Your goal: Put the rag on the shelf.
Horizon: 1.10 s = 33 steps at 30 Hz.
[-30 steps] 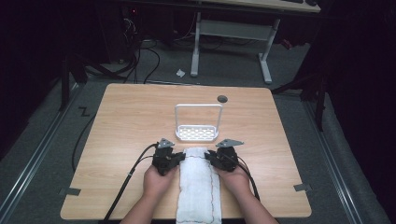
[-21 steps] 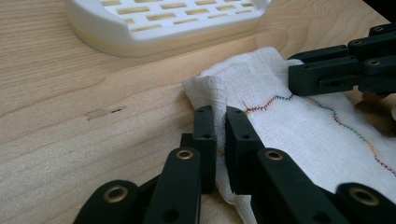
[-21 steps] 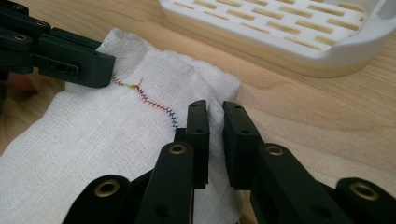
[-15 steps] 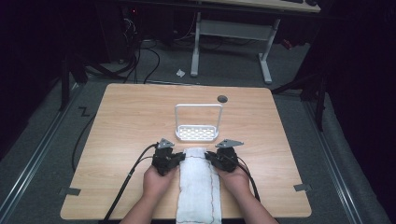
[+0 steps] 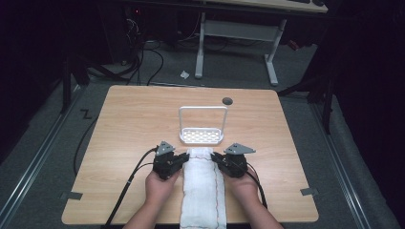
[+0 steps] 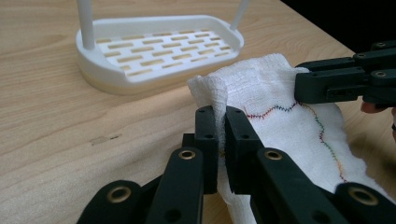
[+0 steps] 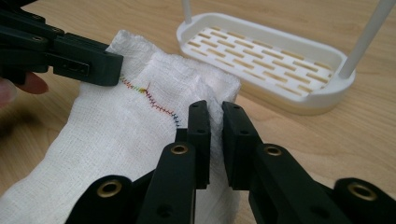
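While my left gripper (image 6: 218, 140) pinches one far corner of the white cloth (image 5: 203, 191), its jaws are closed tight on a raised fold of the fabric. My right gripper (image 7: 215, 135) stands on the opposite far corner with its jaws narrowed around a ridge of cloth; they have just been closing, and I judge the pads now bear on the fabric.

Cloth condition: it lies as a long folded strip on the wooden surface (image 5: 129, 124), running from the near edge toward the middle, with a multicoloured stitched line along it. Its far end is bunched slightly where both grippers hold it.

Beyond the cloth, just past its far end and apart from it, stands a white slotted rack (image 5: 201, 136) with a tall hoop handle. It holds nothing.

Progress, in my judgement: both corner grips are made, so the securing stage is finished or nearly so. The cloth itself rests mostly flat and has not been raised clear of the surface. What is left appears to be lifting the far end and carrying it, either into a fold or toward the rack.
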### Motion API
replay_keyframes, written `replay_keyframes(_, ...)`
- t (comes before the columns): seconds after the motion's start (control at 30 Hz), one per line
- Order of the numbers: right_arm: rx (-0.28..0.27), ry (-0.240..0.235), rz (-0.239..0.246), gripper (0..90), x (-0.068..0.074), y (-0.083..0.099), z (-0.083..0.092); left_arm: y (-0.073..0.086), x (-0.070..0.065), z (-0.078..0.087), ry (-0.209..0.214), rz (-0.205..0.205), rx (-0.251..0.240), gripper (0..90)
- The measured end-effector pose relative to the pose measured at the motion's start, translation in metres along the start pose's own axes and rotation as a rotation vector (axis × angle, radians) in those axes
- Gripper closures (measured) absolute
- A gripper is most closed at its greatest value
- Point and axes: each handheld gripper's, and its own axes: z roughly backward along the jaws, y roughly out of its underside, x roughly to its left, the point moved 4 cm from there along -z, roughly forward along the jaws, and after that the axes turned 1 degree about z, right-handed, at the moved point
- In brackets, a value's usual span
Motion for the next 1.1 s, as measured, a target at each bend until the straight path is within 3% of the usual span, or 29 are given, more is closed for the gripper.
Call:
replay_keyframes(0.27, -0.037, 0.014, 0.029, 82.7, 0.006, -0.01, 0.01, -0.012, -0.005, 0.011, 0.012, -0.007, -0.052, 85.3)
replay_keyframes(0.47, -0.056, 0.024, 0.038, 82.7, 0.007, -0.019, 0.019, -0.025, -0.012, 0.02, 0.022, -0.045, -0.082, 85.5)
replay_keyframes(0.9, -0.167, 0.045, 0.081, 82.6, 0.013, -0.057, 0.041, -0.062, -0.022, 0.045, 0.025, -0.093, -0.179, 85.7)
replay_keyframes(1.1, -0.213, 0.048, 0.078, 82.6, 0.012, -0.073, 0.048, -0.081, -0.027, 0.056, 0.019, -0.115, -0.227, 85.8)
